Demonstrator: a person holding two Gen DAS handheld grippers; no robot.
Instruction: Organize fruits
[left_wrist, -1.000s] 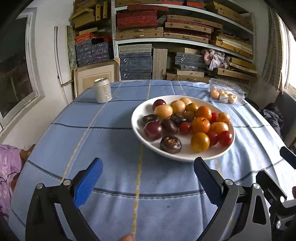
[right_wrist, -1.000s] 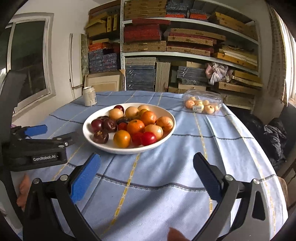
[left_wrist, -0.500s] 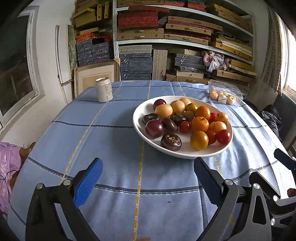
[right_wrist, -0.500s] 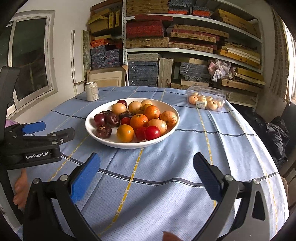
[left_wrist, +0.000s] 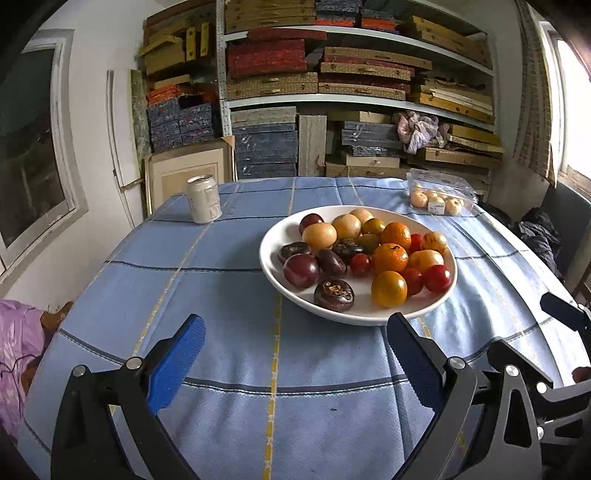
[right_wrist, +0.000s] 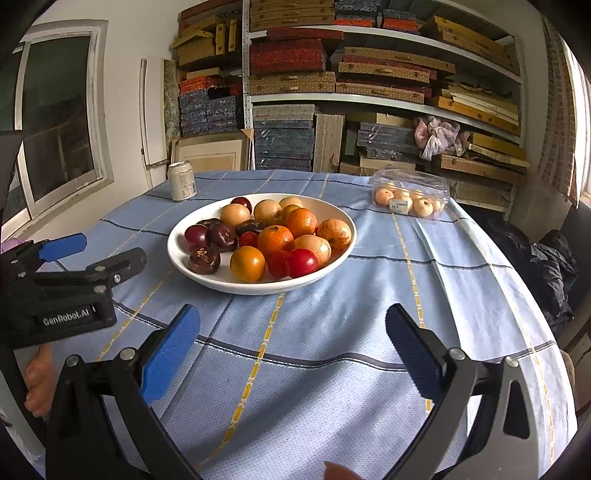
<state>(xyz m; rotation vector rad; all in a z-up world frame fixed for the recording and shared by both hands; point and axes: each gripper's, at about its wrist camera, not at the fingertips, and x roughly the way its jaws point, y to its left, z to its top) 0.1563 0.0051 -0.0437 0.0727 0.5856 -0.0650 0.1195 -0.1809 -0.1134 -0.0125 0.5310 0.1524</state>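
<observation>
I hold my left gripper and my right gripper low over the blue tablecloth, both spread wide with nothing between the blue pads. The fruits all sit heaped in the white bowl, which rests on the cloth just ahead of both grippers. They lie roughly by kind: dark ones on the left, pale round ones at the back, oranges and small red tomatoes on the right. That grouping fits a bowl already sorted as well as one I am about to sort, so I cannot judge how far along I am.

What worries me is rolling. The fruits are round and touch each other, so closing on 1 may nudge its neighbours over the shallow rim. The red tomatoes look soft; a hard squeeze could split them. The dark wrinkled fruit near the front rim lies closest to the edge and would go out most easily. My 2 grippers also sit near each other, so reaching for the same side could make them clash.

The right wrist view shows my left gripper from the side, with its label, and part of my hand beneath it. The left wrist view shows only the fingertips of the right gripper at its far right edge. Both views show the can and the clear box of pale fruit beyond the bowl.
</observation>
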